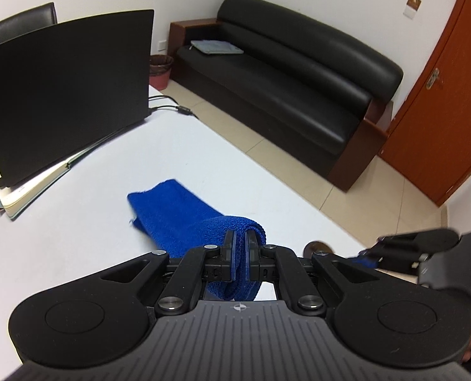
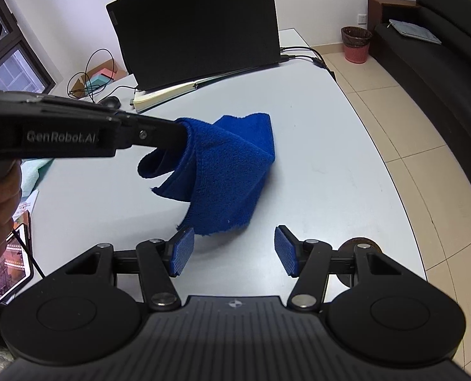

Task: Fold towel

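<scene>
Blue towel (image 2: 225, 171) between left hand-held gripper (image 1: 240, 247) fingers

Left gripper (image 1: 240, 243) fingers pinched together; right gripper (image 2: 233, 249) spread.

office | white desk (image 2: 330, 133) | laptop (image 2: 197, 25) | black sofa (image 1: 292, 73) | wastebasket (image 2: 356, 44)

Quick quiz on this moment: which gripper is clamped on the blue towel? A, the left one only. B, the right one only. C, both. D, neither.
A: the left gripper is shut on a lifted fold of the blue towel, while the right gripper is open and holds nothing.
</scene>
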